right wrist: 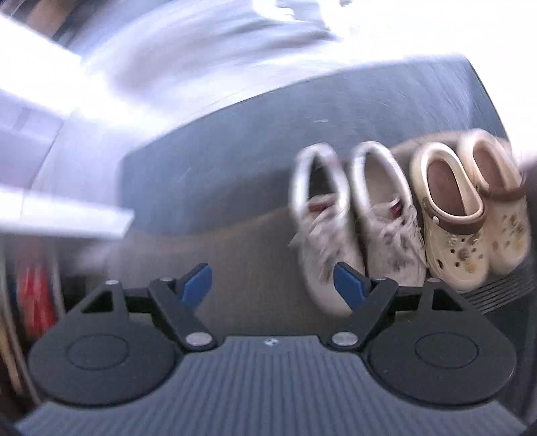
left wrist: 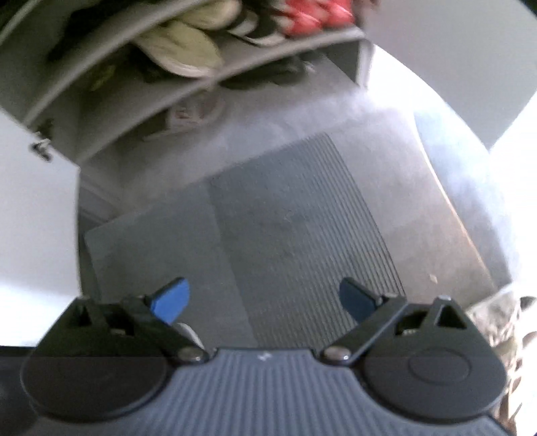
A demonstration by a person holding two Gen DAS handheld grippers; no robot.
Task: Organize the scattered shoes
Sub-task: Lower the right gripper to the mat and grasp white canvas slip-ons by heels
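Flooring of pale grey (left wrist: 369,127) fills most of the left wrist view, with a dark grey ribbed doormat (left wrist: 302,218) lying flat across its middle. Above the mat, at the top of that view, stands a grey open shoe rack with slanted shelves (left wrist: 235,72). On its upper shelf sit pale olive-green shoes (left wrist: 181,47), a black-and-white striped shoe (left wrist: 248,26) just beside them and a red shoe (left wrist: 312,16) further right; a dark shoe (left wrist: 268,72) and a light grey shoe (left wrist: 191,114) lie on the shelves below, all too blurred to tell more.

The right wrist view is streaked by blur, but a wide dark grey floor mat (right wrist: 302,110) shows across its middle. On the brownish surface in front of it two pairs stand side by side, toes toward the camera: white lace-up trainers with reddish marks (right wrist: 355,221) and, touching them on the right, cream perforated clogs with brown heel straps and small charms (right wrist: 470,214).

The left gripper (left wrist: 265,298), black with blue pads, hangs over the ribbed mat with its jaws spread wide and nothing between them. The right gripper (right wrist: 273,285) also stands well open, holding nothing; its right blue pad (right wrist: 349,285) overlaps the toe of the nearer trainer in the picture, though whether they touch cannot be told.
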